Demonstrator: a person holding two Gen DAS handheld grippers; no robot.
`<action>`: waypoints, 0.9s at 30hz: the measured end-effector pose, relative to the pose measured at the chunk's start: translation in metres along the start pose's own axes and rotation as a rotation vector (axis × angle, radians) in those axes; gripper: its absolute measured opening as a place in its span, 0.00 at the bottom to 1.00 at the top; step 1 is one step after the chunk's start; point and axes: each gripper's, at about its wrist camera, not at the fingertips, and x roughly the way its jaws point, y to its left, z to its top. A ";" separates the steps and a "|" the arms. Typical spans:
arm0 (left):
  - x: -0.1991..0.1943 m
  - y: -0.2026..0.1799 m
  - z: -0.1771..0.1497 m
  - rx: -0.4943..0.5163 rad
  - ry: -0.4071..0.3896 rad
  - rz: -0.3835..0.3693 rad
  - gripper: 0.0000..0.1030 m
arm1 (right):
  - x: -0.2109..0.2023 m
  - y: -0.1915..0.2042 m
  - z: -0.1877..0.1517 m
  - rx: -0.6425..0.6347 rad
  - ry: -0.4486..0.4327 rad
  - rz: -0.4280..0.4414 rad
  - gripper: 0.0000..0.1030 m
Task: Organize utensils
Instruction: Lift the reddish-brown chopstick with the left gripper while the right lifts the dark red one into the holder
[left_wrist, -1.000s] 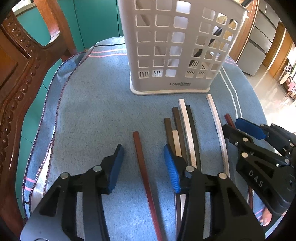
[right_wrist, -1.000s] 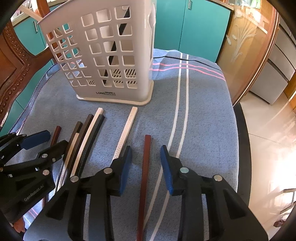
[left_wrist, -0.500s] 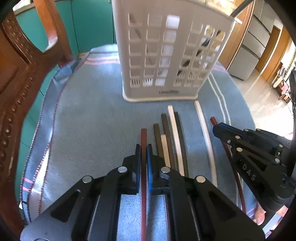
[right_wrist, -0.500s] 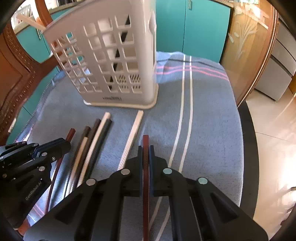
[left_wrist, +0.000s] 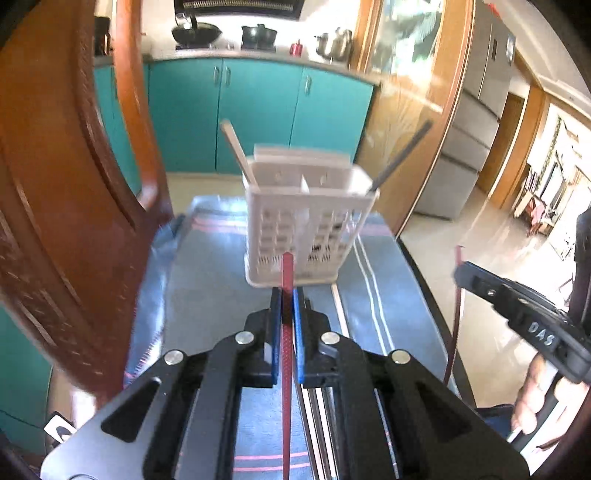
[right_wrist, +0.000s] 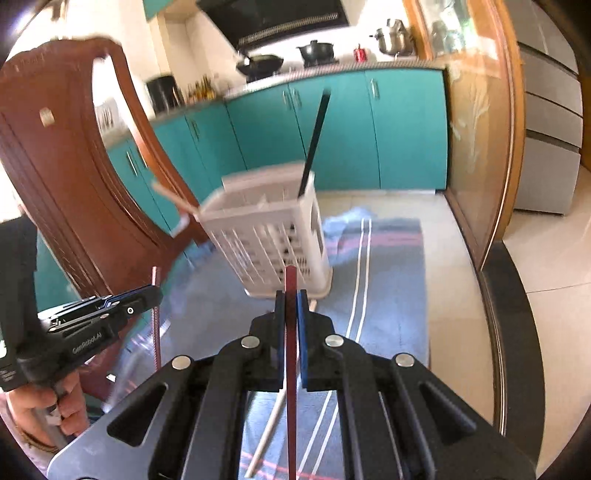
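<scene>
My left gripper (left_wrist: 285, 295) is shut on a dark red chopstick (left_wrist: 286, 354) and holds it raised above the blue cloth. My right gripper (right_wrist: 291, 297) is shut on another dark red chopstick (right_wrist: 291, 354), also lifted. The white slotted utensil holder (left_wrist: 306, 236) stands ahead on the cloth, also in the right wrist view (right_wrist: 269, 240); a pale stick (left_wrist: 238, 153) and a black stick (right_wrist: 314, 142) stand in it. The right gripper shows at the right of the left wrist view (left_wrist: 460, 275), the left gripper at the left of the right wrist view (right_wrist: 155, 293).
A carved wooden chair back (left_wrist: 74, 206) rises close on the left. The blue striped cloth (left_wrist: 373, 306) covers the table; a white chopstick (right_wrist: 267, 432) and others lie on it below the grippers. Teal cabinets (right_wrist: 369, 125) stand behind.
Both grippers closed on the red chopsticks lying on the cloth, then lifted and tilted up, so the holder now looks farther and lower.
</scene>
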 end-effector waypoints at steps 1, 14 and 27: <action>-0.006 0.003 0.005 -0.005 -0.012 0.001 0.07 | -0.006 -0.001 0.003 0.005 -0.009 0.003 0.07; -0.078 -0.008 0.130 0.003 -0.268 -0.043 0.07 | -0.067 0.024 0.121 -0.010 -0.274 0.037 0.07; -0.021 0.012 0.157 -0.088 -0.290 0.067 0.07 | -0.009 0.013 0.150 0.026 -0.388 -0.052 0.07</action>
